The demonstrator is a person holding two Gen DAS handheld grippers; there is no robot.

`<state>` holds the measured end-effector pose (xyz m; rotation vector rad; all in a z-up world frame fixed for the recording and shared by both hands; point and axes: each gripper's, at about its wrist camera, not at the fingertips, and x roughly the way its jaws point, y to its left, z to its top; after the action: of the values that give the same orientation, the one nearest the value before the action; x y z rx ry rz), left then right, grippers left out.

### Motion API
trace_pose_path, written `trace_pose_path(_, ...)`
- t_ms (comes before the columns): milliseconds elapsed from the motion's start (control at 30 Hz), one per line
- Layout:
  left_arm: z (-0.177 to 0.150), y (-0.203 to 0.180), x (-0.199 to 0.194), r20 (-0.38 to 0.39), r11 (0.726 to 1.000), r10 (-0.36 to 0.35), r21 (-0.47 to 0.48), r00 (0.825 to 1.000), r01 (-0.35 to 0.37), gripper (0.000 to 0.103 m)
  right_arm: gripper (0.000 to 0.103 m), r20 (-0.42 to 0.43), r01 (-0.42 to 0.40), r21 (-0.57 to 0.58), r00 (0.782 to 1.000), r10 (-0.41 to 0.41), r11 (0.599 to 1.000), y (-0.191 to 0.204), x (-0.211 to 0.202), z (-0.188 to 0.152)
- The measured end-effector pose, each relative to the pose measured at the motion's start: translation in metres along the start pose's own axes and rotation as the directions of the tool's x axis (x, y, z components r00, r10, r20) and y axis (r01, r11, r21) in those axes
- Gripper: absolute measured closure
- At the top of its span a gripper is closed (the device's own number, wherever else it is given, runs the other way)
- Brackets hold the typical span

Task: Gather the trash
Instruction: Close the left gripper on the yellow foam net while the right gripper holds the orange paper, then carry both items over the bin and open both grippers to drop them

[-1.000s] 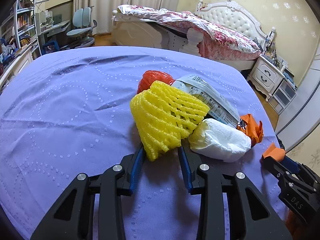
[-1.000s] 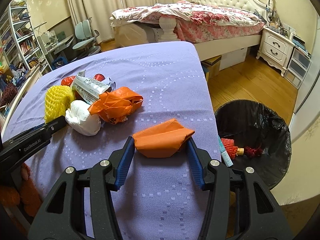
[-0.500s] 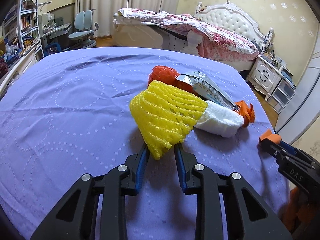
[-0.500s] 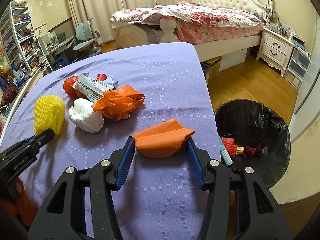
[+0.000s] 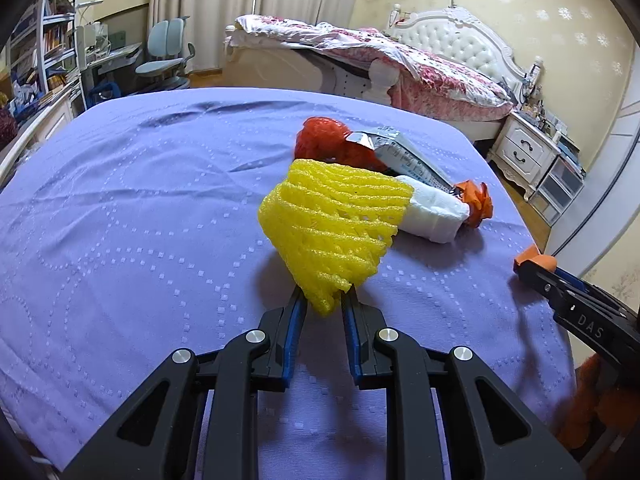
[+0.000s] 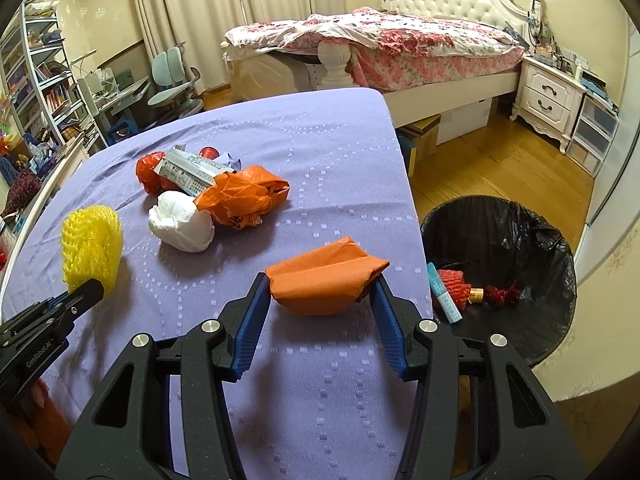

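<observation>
Trash is sitting partly collected — a few bits are lying in the bin point(image 6: 500, 272), the left gripper point(image 5: 325, 300) is pinching the yellow net point(image 5: 336, 224), the right gripper point(image 6: 320, 300) is clamping the orange wrapper point(image 6: 324, 280), while seemingly four pieces — the pile point(image 6: 208, 196) — are waiting on the table point(image 6: 320, 152).

A home bedroom: a white tufted-headboard bed with floral pink bedding point(image 6: 400, 40) at the top of the frame, a white carved nightstand point(image 6: 550, 94) at right, cream curtains point(image 6: 192, 12), bookshelves point(image 6: 36, 80) at left.
</observation>
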<state>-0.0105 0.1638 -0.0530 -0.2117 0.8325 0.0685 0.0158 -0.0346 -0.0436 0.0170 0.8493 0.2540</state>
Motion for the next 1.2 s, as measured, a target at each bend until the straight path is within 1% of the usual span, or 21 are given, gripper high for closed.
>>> trace_pose_path(300,0.002,-0.003,-0.010,0.043,1.000,0.000,0.020,0.999,-0.001,0.083,0.053,0.013,-0.002,0.008,1.000,0.002,1.000,-0.002,-0.005,-0.001)
trace_pose_path(433,0.005,-0.008,-0.015,0.053,0.999,-0.021,0.025,0.998,0.020,0.083,0.053,0.030,-0.002,0.016,1.000,0.001,1.000,-0.007,-0.012,0.001)
trace_pose_path(600,0.009,-0.027,-0.025,0.076,0.997,-0.058,0.059,0.995,0.054,0.083,0.053,0.067,0.014,0.037,0.998,-0.016,0.999,-0.021,-0.026,0.006)
trace_pose_path(733,0.013,-0.051,-0.029,0.088,0.990,-0.104,0.106,0.991,0.095,0.083,0.053,0.091,0.037,0.058,0.995,-0.042,0.998,-0.038,-0.035,0.009)
trace_pose_path(900,0.018,-0.089,-0.022,0.074,0.972,-0.173,0.171,0.982,0.158,0.083,0.053,0.117,0.089,0.100,0.988,-0.100,0.991,-0.072,-0.045,0.014)
trace_pose_path(967,0.020,-0.108,-0.018,0.066,0.963,-0.202,0.197,0.977,0.186,0.083,0.053,0.121,0.115,0.117,0.984,-0.129,0.986,-0.088,-0.047,0.016)
trace_pose_path(1067,0.023,-0.137,-0.009,0.055,0.946,-0.237,0.238,0.970,0.218,0.083,0.053,0.126,0.141,0.128,0.980,-0.157,0.982,-0.102,-0.048,0.018)
trace_pose_path(1167,0.026,-0.166,0.006,0.026,0.931,-0.263,0.270,0.964,0.247,0.083,0.053,0.125,0.166,0.144,0.975,-0.185,0.976,-0.120,-0.047,0.019)
trace_pose_path(1200,0.027,-0.170,0.010,0.021,0.928,-0.267,0.275,0.963,0.251,0.083,0.053,0.124,0.174,0.155,0.973,-0.193,0.973,-0.129,-0.046,0.020)
